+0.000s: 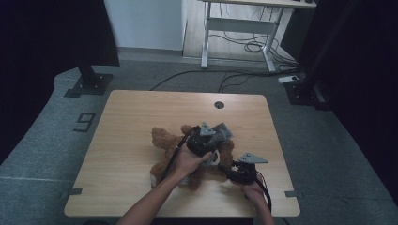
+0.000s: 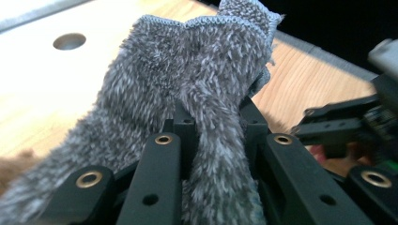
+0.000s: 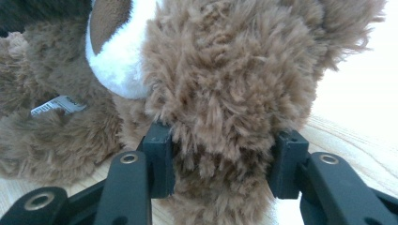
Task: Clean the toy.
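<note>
A brown teddy bear [image 1: 164, 140] lies on the wooden table [image 1: 126, 117] near its middle. My left gripper [image 1: 209, 136] hovers over the bear's right side, shut on a grey fuzzy cloth [image 1: 223, 131]. In the left gripper view the grey cloth [image 2: 197, 70] bunches up between the jaws of the left gripper [image 2: 213, 117]. My right gripper [image 1: 231, 169] sits near the front right of the bear. In the right gripper view the right gripper [image 3: 223, 159] is closed around a furry brown limb [image 3: 225, 84] of the bear, pressing it from both sides.
A round cable hole [image 1: 219, 104] sits near the table's far edge. A white-legged desk [image 1: 244, 23] and loose cables [image 1: 253, 47] lie on the floor beyond. Black stands [image 1: 89, 79] flank the table. The right gripper's body [image 2: 347, 126] shows in the left gripper view.
</note>
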A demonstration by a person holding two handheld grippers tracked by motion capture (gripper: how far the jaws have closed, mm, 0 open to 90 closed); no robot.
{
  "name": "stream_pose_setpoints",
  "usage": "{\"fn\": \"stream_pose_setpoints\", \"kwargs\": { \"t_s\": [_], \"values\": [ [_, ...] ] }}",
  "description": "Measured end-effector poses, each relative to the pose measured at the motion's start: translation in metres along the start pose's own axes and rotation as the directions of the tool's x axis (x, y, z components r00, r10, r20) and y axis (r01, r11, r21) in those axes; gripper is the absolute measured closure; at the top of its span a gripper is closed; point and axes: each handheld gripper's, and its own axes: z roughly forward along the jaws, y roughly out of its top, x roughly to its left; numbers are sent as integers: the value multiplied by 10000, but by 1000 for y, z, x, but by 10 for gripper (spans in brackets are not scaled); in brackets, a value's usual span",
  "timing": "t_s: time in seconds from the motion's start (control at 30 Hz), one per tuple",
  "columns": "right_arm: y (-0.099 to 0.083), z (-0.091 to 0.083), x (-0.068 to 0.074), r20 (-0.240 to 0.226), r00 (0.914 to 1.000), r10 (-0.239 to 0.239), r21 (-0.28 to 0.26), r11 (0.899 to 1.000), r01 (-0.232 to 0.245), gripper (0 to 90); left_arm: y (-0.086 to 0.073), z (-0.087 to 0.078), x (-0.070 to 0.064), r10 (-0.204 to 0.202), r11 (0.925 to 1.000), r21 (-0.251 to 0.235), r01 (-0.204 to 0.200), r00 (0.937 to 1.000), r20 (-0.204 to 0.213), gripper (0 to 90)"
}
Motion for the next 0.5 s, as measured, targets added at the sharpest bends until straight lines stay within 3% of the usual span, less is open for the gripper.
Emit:
{"fn": "stream_pose_setpoints", "kwargs": {
  "t_s": [0.17, 0.33, 0.5],
  "values": [
    [-1, 0, 0, 10, 10000, 18, 49, 10000, -18, 525, -13, -3, 11, -235, 9996, 118, 238, 9994, -272, 745],
    [-1, 0, 2, 54, 10000, 15, 35, 10000, -15, 527, -34, -22, 31, -632, 9980, -114, 628, 9971, -433, 745],
    [-2, 1, 3, 35, 10000, -7, 90, 10000, 7, 534, -42, -49, 38, -506, 9976, -516, 469, 9962, -715, 745]
  ]
}}
